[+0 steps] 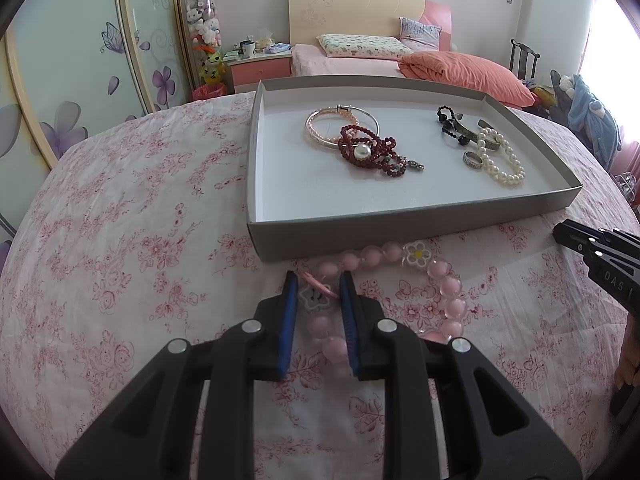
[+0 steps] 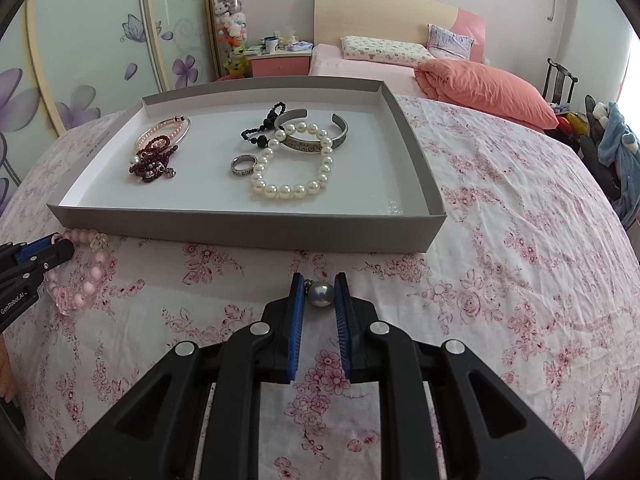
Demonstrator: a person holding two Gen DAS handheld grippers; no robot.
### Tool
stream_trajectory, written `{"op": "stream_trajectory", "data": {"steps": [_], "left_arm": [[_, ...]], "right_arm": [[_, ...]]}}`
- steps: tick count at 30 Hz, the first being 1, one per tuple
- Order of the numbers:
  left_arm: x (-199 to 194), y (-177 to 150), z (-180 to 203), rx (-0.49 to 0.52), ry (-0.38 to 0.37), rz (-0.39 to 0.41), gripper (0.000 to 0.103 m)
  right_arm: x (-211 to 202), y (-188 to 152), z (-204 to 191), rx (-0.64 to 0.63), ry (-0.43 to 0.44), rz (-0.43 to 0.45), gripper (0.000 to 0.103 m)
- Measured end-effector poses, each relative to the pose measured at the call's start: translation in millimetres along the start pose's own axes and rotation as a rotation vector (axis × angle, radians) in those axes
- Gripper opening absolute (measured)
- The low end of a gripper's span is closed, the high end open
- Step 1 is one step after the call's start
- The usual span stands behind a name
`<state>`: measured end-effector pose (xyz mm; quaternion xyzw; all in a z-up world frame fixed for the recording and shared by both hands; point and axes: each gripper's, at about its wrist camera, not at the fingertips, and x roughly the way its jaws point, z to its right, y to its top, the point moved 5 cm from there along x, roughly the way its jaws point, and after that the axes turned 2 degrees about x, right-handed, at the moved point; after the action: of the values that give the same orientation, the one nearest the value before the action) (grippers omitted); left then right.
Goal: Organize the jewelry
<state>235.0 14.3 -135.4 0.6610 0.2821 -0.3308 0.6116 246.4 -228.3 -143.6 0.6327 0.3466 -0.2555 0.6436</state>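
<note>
A grey tray (image 2: 248, 236) on the flowered bedspread (image 2: 520, 240) already holds most of the jewelry, bracelets and a ring. Near its front wall, my left tongs (image 1: 318, 280) grip the pink bead bracelet (image 1: 440, 272). My right tongs (image 2: 320, 280) pinch a grey pearl (image 2: 321, 294); both pieces remain outside.

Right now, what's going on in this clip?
A person is sorting jewelry into a shallow grey box on a floral tablecloth, with tongs in each hand. The right tongs are shut on a grey pearl earring just in front of the box. The left tongs are closed on a pink bead bracelet with flower charms, which lies on the cloth. In the box already: a white pearl bracelet, a silver ring, a metal cuff, black beads and dark red beads.
</note>
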Motion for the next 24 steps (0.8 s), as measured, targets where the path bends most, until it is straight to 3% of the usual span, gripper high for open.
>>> {"op": "stream_trajectory", "data": {"steps": [24], "left_arm": [[1.0, -0.1, 1.1, -0.006, -0.008, 0.000, 0.022]], "right_arm": [[1.1, 0.7, 2.5, 0.026, 0.031, -0.001, 0.017]]}}
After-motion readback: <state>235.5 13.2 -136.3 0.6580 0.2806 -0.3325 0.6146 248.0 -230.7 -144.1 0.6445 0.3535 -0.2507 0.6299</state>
